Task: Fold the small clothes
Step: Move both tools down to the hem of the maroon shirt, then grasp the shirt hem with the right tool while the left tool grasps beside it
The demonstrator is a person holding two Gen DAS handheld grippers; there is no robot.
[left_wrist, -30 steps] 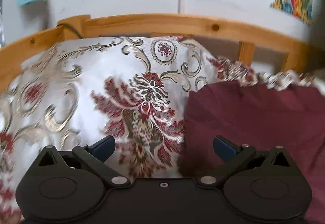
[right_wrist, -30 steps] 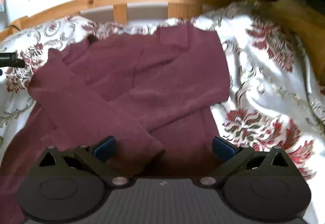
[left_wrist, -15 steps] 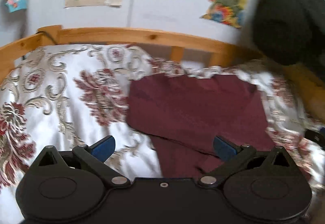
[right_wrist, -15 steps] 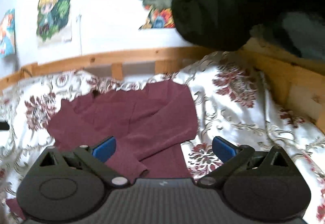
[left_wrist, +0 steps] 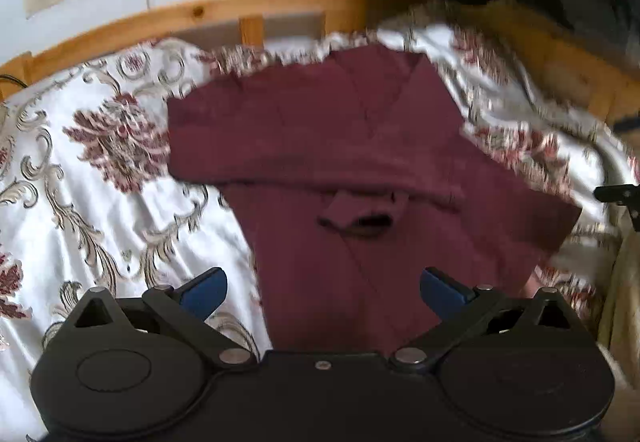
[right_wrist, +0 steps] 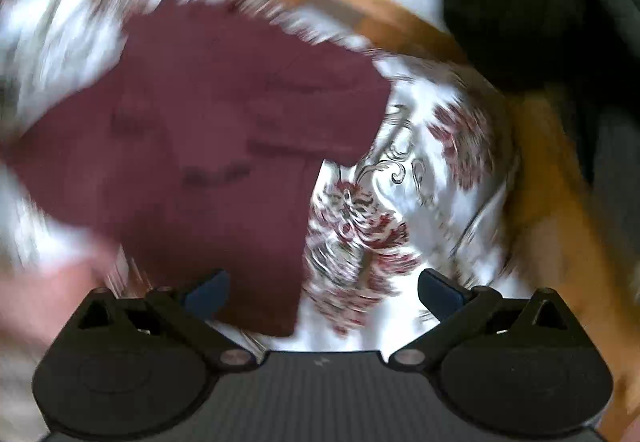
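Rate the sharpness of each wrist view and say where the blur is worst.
Left wrist view: mostly sharp on the folded maroon knit sweater, smearing toward the right edge of the white floral bedspread. Right wrist view: heavy swirling motion blur throughout, worst at the rim; only the right tool itself stays crisp.

right wrist view: motion-blurred | maroon garment (right_wrist: 208,145) folds unreadable | bedspread (right_wrist: 400,177) pattern smeared

Maroon sweater (left_wrist: 320,129) on white, red-flowered bedspread (left_wrist: 100,169).

The maroon sweater (left_wrist: 320,129) lies flat on the floral bedspread (left_wrist: 100,181), its sleeves folded across the body.
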